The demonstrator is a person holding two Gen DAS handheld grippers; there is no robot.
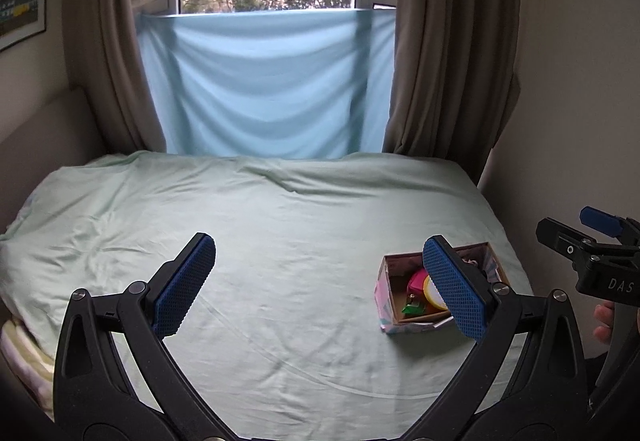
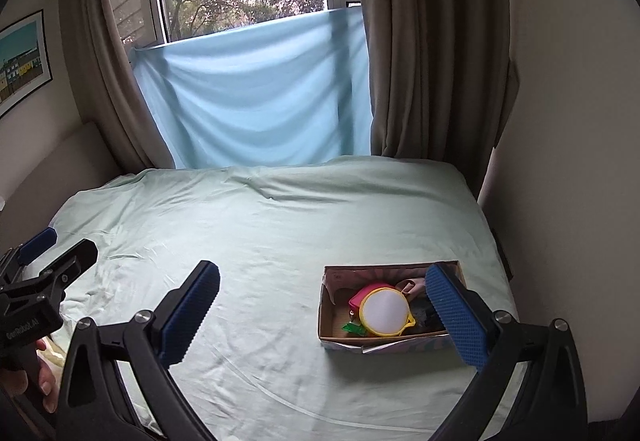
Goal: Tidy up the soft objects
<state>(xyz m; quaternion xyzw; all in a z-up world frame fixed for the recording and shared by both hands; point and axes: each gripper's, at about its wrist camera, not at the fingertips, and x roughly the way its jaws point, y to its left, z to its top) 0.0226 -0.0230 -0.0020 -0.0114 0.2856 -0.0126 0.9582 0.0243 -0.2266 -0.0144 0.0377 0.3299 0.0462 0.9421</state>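
Box (image 2: 390, 345): on bed (image 2: 260, 241), front right, long axis across my view, holding soft pouches (image 2: 384, 311). Right claw (image 2: 324, 321): jaws apart, empty, box just ahead-right, nearer. Left claw (image 1: 320, 289): jaws apart, empty, box farther right.

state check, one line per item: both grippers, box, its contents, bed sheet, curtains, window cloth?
left gripper: open, empty, above the bed
right gripper: open, empty, above the bed
cardboard box: upright, no lid, on the sheet
yellow-rimmed round pouch: inside box, on top
pink item: inside box, partly covered
bed sheet: spread, wrinkled
brown curtains: drawn apart
blue cloth: hung across lower window
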